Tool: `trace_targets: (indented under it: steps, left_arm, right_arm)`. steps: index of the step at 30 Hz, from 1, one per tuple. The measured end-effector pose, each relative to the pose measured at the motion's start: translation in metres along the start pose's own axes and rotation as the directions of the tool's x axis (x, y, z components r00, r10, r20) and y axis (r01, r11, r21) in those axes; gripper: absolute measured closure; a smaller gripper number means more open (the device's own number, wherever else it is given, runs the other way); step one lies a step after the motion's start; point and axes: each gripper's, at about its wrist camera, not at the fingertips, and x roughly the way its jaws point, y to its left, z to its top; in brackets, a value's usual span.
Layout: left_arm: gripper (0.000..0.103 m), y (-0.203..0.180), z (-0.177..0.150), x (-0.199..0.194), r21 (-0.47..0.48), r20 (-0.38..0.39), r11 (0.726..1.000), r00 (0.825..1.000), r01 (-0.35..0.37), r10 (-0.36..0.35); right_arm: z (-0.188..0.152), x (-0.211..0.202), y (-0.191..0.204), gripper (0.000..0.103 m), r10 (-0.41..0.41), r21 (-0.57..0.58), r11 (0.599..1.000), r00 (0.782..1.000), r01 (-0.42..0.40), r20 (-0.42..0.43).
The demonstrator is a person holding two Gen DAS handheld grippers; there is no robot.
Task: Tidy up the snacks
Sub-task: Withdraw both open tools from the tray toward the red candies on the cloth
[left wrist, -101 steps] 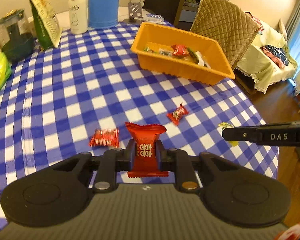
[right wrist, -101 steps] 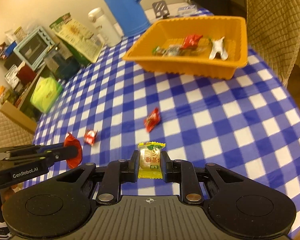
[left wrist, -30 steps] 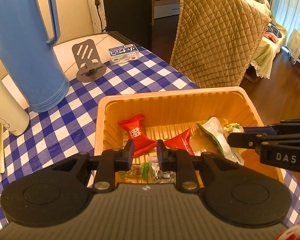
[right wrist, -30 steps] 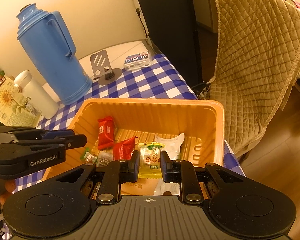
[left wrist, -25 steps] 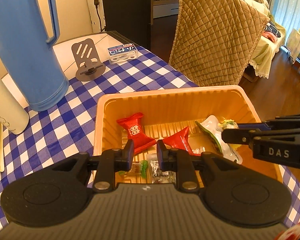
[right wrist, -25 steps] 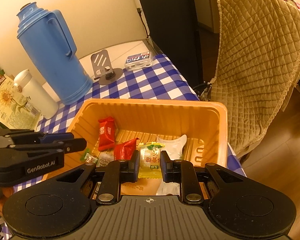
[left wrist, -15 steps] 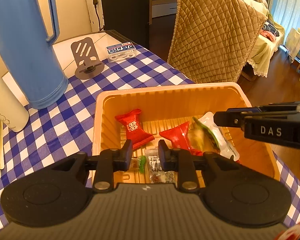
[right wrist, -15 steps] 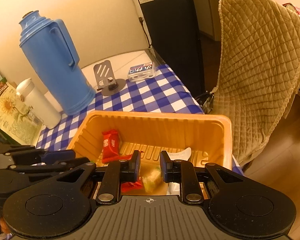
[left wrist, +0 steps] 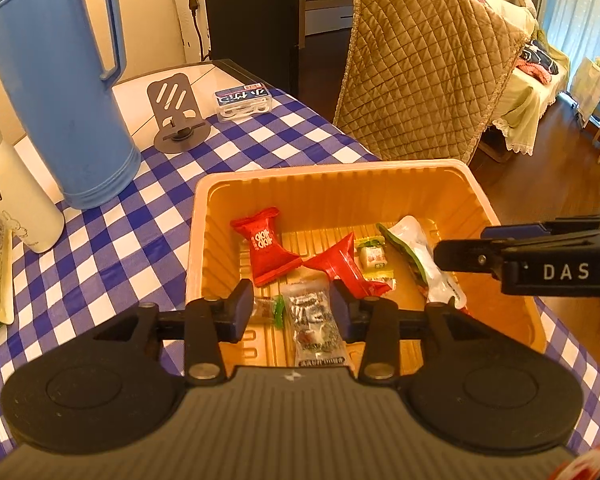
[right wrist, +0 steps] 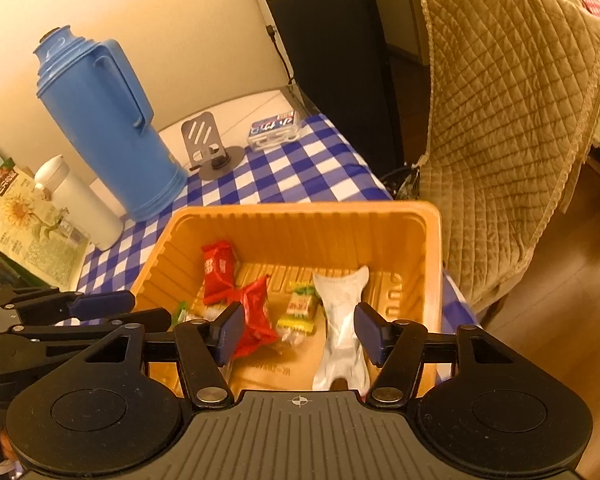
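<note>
An orange tray (left wrist: 332, 184) (right wrist: 300, 224) on the blue checked tablecloth holds several wrapped snacks. Among them are a red packet (left wrist: 266, 246) (right wrist: 219, 270), a smaller red packet (left wrist: 344, 266) (right wrist: 256, 314), a yellow candy (left wrist: 374, 256) (right wrist: 300, 308), a white pouch (left wrist: 424, 258) (right wrist: 342, 320) and a clear wrapper (left wrist: 314, 322). My left gripper (left wrist: 292, 308) is open and empty above the tray's near side. My right gripper (right wrist: 298, 330) is open and empty above the tray.
A blue thermos jug (left wrist: 56, 80) (right wrist: 104, 124), a white bottle (left wrist: 8, 200), a grey phone stand (left wrist: 176, 116) and a small clear box (left wrist: 242, 100) stand behind the tray. A chair with a quilted cover (left wrist: 420, 68) (right wrist: 508, 120) is beyond the table's edge.
Both grippers carried their snacks from the table to the tray. The left let go of the red packet, then the right opened and dropped the yellow candy. Both jaws now stand wider.
</note>
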Motion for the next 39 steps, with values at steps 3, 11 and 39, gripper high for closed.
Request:
trace_targets:
  steps: [3, 11, 39]
  left_arm:
    - [0.061, -0.001, -0.005, -0.007, -0.005, 0.001, 1.0, 1.0, 0.0, 0.0]
    - [0.054, -0.011, -0.023, -0.038, -0.002, 0.016, 1.0, 1.0, 0.004, -0.004]
    - [0.052, -0.037, -0.188, -0.187, -0.236, -0.023, 0.97, 0.998, -0.056, 0.052]
  right_arm:
    - [-0.006, -0.008, 0.0, 0.04, -0.003, -0.01, 1.0, 1.0, 0.003, -0.016]
    - [-0.028, -0.04, 0.011, 0.026, 0.014, -0.07, 0.997, 1.0, -0.015, -0.016]
    - [-0.163, -0.141, 0.057, 0.021, 0.12, -0.201, 0.97, 0.987, -0.14, -0.106]
